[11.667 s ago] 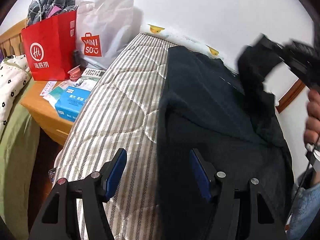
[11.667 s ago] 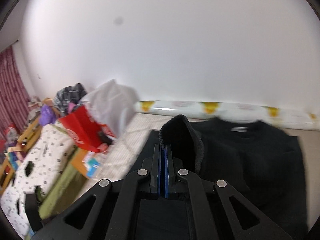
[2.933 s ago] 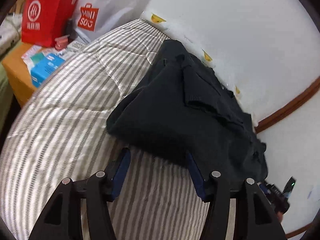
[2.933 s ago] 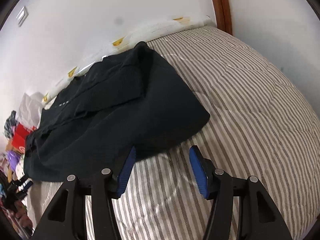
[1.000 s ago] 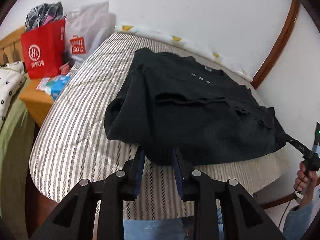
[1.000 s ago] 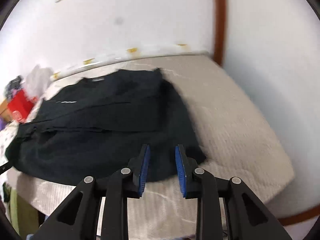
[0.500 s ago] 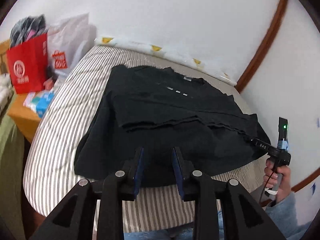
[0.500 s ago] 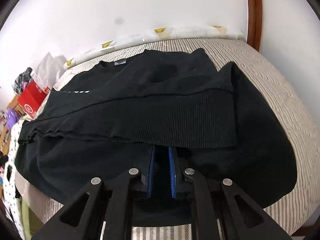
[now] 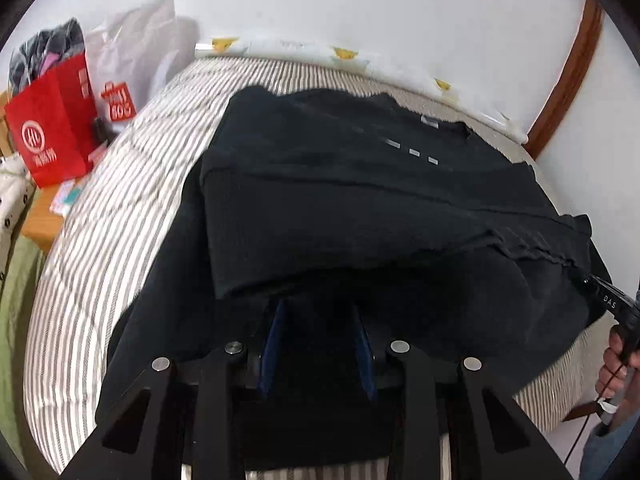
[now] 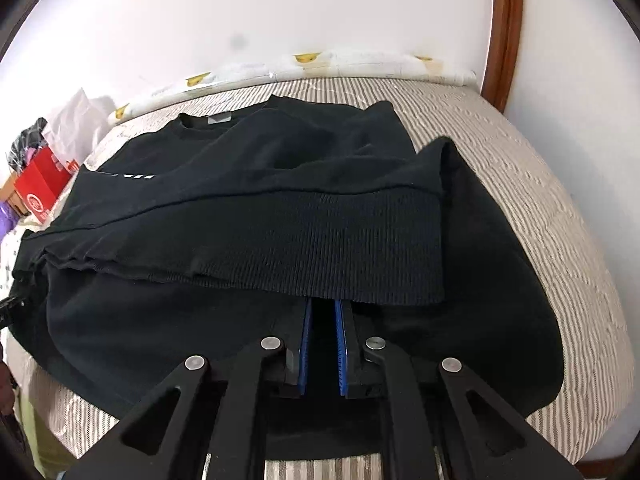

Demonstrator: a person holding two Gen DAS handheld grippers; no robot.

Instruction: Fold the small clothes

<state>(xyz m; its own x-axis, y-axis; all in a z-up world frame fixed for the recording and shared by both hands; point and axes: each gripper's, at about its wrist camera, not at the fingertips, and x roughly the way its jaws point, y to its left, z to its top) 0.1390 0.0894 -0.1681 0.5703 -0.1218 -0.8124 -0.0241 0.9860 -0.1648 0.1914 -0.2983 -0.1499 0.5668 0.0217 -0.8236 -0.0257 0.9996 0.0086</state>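
Note:
A black sweater (image 9: 360,200) lies across the striped mattress (image 9: 120,208), its ribbed hem (image 10: 320,240) folded up over the body. My left gripper (image 9: 316,308) holds the left end of the hem; its blue pads stand apart with black cloth draped over the tips. My right gripper (image 10: 322,308) is shut on the right end of the hem, pads narrowly apart with cloth between. The neck label (image 10: 220,119) faces the wall. The right gripper also shows at the right edge of the left wrist view (image 9: 600,292).
A red paper bag (image 9: 48,128) and a white shopping bag (image 9: 132,68) stand on a wooden nightstand (image 9: 40,228) left of the bed. A rolled duck-print mat (image 10: 320,66) lies along the wall. A brown door frame (image 10: 500,32) is at right.
Both grippers have carried the hem forward over the sweater's body. The left jaws stand wider than half a second ago; the right stays closed on the cloth.

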